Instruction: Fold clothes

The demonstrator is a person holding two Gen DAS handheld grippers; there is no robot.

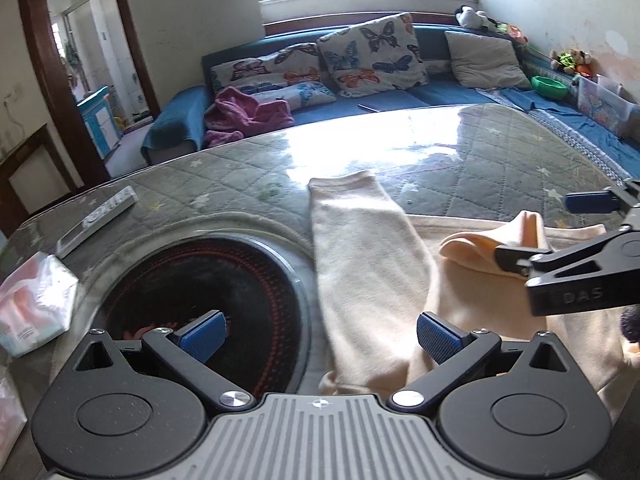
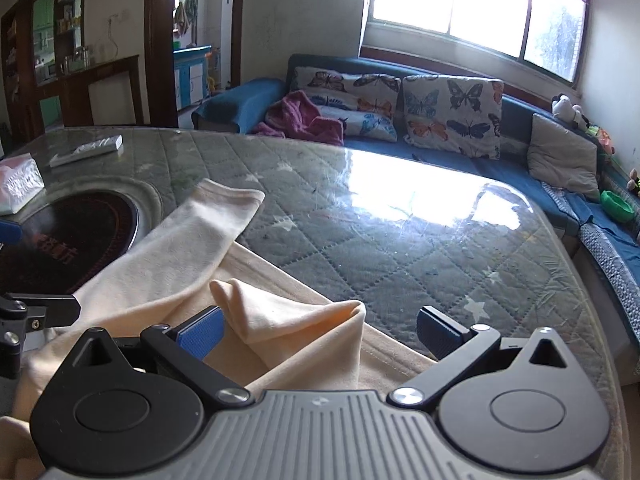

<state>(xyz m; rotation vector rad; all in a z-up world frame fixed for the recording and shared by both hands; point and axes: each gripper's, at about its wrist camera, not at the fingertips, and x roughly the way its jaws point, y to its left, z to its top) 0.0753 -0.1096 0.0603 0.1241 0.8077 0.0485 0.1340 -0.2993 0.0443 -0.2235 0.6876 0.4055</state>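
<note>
Glass over a quilted table (image 2: 400, 248) carries a cream garment (image 1: 460, 304) spread at its near edge. One sleeve (image 1: 360, 248) runs lengthwise away toward the sofa, between the left gripper's (image 1: 319, 333) spread fingers. A crumpled second sleeve (image 2: 288, 328) lies between the right gripper's (image 2: 320, 330) wide-apart fingers, nearer that hand; neither gripper pinches cloth.

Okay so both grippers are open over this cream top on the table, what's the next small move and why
Probably close the right gripper on the bunched sleeve lying between its open fingers. That sleeve sits crumpled on the cream top, while the other sleeve already lies flat and straight. The left gripper hangs open, holding nothing. Gripping the bunched cuff lets it be laid out smooth.
</note>
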